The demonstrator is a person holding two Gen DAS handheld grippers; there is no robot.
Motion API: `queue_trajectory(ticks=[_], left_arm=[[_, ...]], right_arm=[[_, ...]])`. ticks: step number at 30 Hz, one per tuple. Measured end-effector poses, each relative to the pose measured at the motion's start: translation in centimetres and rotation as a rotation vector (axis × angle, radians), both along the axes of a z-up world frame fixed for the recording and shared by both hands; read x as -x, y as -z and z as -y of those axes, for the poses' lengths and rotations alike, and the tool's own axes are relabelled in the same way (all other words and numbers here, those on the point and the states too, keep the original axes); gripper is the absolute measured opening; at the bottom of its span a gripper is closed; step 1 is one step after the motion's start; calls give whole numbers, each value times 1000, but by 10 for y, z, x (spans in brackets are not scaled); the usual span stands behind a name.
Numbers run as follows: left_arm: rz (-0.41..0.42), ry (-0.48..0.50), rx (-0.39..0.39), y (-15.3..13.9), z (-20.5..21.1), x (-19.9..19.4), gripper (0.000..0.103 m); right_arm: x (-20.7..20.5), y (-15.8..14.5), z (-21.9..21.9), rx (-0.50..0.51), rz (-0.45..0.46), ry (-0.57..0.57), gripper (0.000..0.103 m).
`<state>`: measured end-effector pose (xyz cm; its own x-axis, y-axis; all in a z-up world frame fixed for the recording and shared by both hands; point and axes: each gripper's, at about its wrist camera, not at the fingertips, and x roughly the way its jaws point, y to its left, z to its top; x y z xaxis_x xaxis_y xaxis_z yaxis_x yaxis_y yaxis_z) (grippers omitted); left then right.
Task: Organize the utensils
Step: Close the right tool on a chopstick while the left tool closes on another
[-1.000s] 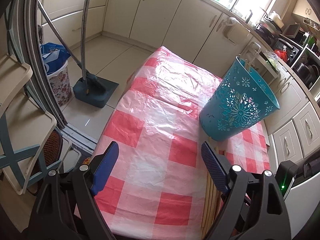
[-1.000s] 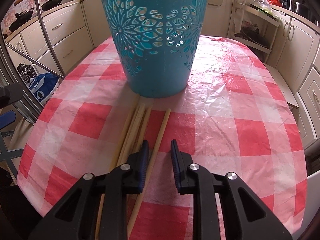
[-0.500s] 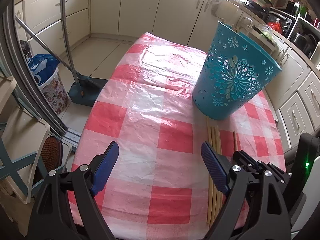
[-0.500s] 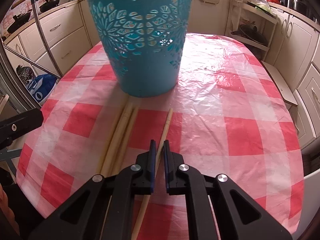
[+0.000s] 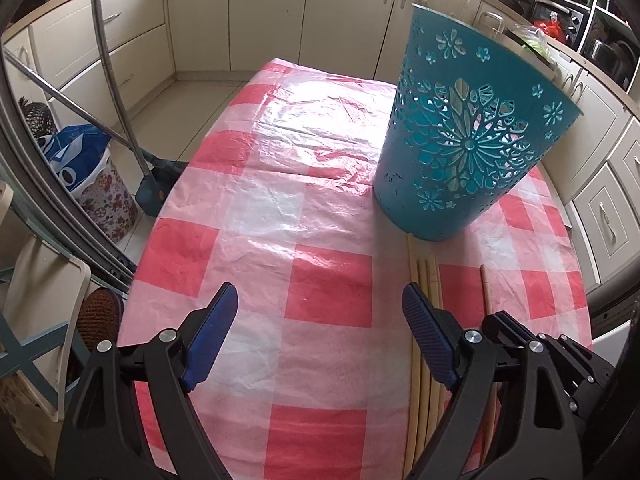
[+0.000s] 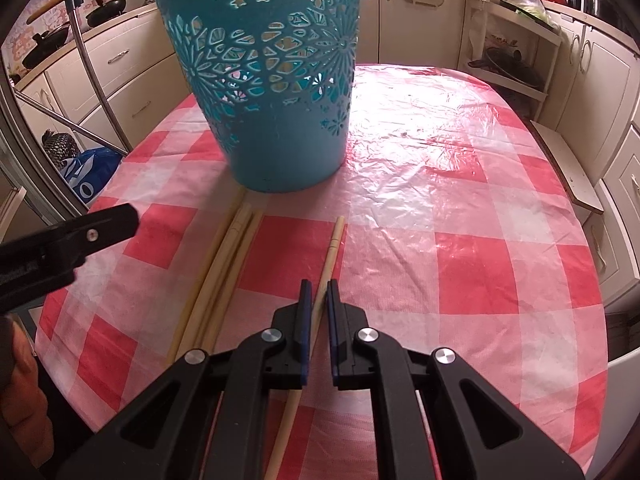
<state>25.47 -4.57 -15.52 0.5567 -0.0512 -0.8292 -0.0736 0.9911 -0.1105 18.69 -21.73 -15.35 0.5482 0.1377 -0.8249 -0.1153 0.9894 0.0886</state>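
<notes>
My right claw (image 6: 316, 292) has pinched shut on one stick (image 6: 330, 252) near the tabletop's (image 6: 460, 216) front edge; my left claw (image 5: 320, 312) stays wide. The thin stick might slip or bump the basket (image 6: 276, 80).

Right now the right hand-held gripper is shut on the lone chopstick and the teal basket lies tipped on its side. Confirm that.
Not quite. The right hand-held gripper is shut on the lone chopstick, but the teal basket stands upright on the checked tablecloth, as the right wrist view shows.
</notes>
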Motion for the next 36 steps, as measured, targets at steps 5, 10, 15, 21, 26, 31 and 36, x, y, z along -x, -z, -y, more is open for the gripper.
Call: queue_trajectory(ticks=[5,10,15,21,26,31,36], left_arm=[[-9,14,-18,7,11,-11,80],[-27,23,-12,15,14,-21,80],[-57,44,36,22,8,-29,80],[-56,90,23,25,17,-29,80],[-43,123,-42,25,34,-27,80],[-49,125,-104,30,43,-27,79],[-52,119,-141,32,46,-27,77]], right_arm=[[2,0,4,-9,-2,-5,8],[2,0,4,-10,-2,-5,8],[2,0,4,-18,-6,-4,8],[3,0,6,-33,-11,-1,8],[4,0,8,-43,-11,-6,8],[5,0,9,-51,-13,-8,8],[5,-1,10,-54,-15,-8,8]])
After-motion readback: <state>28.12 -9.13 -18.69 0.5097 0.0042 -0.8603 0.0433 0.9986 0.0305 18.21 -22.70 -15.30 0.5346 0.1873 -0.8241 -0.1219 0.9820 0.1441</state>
